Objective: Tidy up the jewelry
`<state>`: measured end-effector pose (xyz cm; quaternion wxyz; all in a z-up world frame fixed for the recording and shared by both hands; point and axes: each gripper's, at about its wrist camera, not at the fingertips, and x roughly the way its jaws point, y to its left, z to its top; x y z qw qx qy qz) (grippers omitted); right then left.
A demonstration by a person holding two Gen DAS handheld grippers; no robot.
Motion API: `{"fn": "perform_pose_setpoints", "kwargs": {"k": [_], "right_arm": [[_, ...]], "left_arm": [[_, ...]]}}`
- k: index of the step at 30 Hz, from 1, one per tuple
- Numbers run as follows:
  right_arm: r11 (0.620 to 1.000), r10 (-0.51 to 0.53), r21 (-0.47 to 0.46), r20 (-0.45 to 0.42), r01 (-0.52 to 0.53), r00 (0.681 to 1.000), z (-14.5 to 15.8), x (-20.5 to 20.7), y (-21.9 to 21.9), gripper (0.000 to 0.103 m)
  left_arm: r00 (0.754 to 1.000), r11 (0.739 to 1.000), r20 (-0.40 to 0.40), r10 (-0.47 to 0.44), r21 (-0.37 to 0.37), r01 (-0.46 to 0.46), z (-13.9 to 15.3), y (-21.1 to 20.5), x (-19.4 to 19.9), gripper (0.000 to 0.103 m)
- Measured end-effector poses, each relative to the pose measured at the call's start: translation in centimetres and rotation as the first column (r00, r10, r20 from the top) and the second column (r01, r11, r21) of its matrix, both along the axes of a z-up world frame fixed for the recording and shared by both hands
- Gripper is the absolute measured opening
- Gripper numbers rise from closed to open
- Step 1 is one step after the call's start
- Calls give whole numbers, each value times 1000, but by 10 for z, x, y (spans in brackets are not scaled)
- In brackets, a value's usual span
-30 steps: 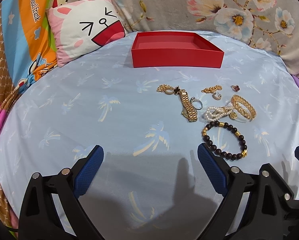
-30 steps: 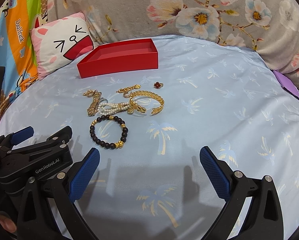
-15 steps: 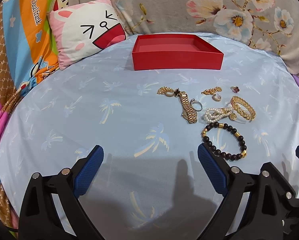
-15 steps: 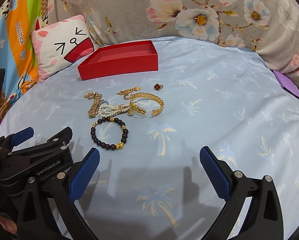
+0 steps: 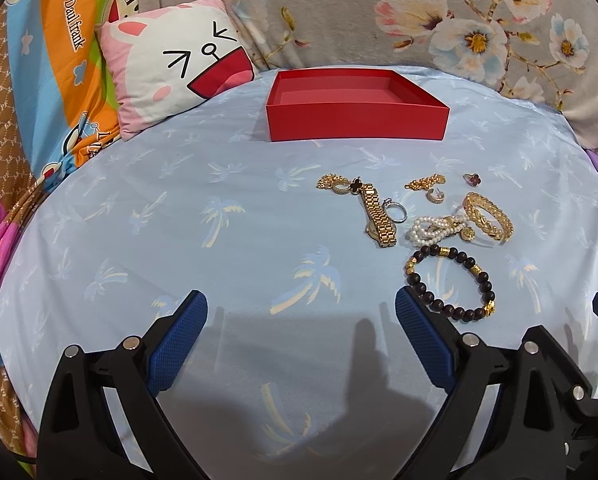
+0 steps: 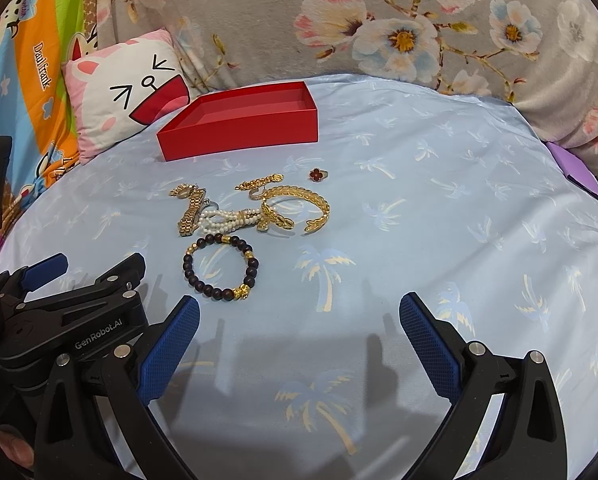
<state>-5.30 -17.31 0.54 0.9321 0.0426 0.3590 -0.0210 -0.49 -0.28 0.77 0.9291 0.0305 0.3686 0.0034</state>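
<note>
Cat pillow (image 5: 175, 64) beside red box (image 5: 355, 110) — jewelry loose, unobstructed

Right gripper (image 6: 299, 328), fingers (image 6: 167, 350) spread wide, hovers near a dark bead bracelet (image 6: 220, 267) below the red box (image 6: 239, 122).

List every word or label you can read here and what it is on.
"Daulfrank": on the striped cartoon blanket, seen in both views.
"GenRobot.AI": on the left gripper's black body, seen from the right wrist.
Small white print at the left edge of the right wrist view: too small to read.
Other letters lower on the blanket: cut off, unreadable.
The red box and the jewelry show no text.
</note>
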Motion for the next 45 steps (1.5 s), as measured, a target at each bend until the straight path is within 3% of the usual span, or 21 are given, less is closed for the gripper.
{"fn": "perform_pose_setpoints", "kwargs": {"k": [45], "right_arm": [[1000,0,-1,0,0,1000,-1,0,0,98]], "left_arm": [[1000,1000,-3,1,0,-1,-1,1,-1,93]]}}
